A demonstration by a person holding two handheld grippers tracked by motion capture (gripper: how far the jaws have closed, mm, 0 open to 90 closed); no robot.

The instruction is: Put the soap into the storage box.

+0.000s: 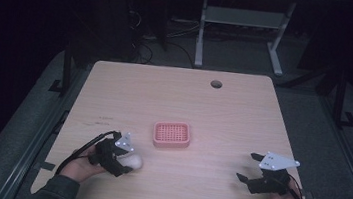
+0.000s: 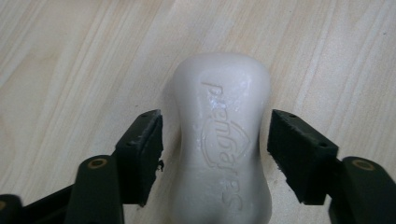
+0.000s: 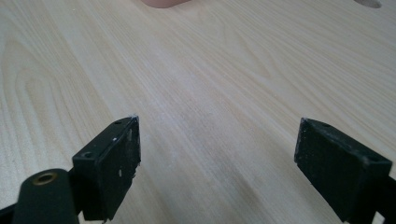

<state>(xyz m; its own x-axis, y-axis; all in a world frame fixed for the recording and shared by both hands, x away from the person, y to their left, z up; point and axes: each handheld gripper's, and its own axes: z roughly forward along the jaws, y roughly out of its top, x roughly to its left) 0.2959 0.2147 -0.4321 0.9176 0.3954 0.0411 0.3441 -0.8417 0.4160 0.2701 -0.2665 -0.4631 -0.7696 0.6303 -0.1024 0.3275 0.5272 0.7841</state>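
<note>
Black pads of the left gripper (image 2: 215, 154) sit either side of a white soap bar (image 2: 222, 140), one pad (image 2: 144, 149) with a thin gap to the soap, the other pad (image 2: 299, 151) also just clear of it. Jaws roughly half spread, not pressing the bar, nothing gripped. Soap lies flat on the wooden table (image 2: 70, 70), embossed lettering facing up, long axis running between the pads.

High view: soap bar (image 1: 132, 161) sits near the front-left of the pink soap dish (image 1: 172, 133), apart from it, under the left gripper (image 1: 124, 164). Dish rests about mid-table. Right gripper (image 1: 247, 168) is well to the right of the dish and a bit nearer the person, over bare wood. Right gripper view: jaws spread wide, nothing between them, only wood grain; dish edge (image 3: 161, 3) peeks in at the top.
</note>
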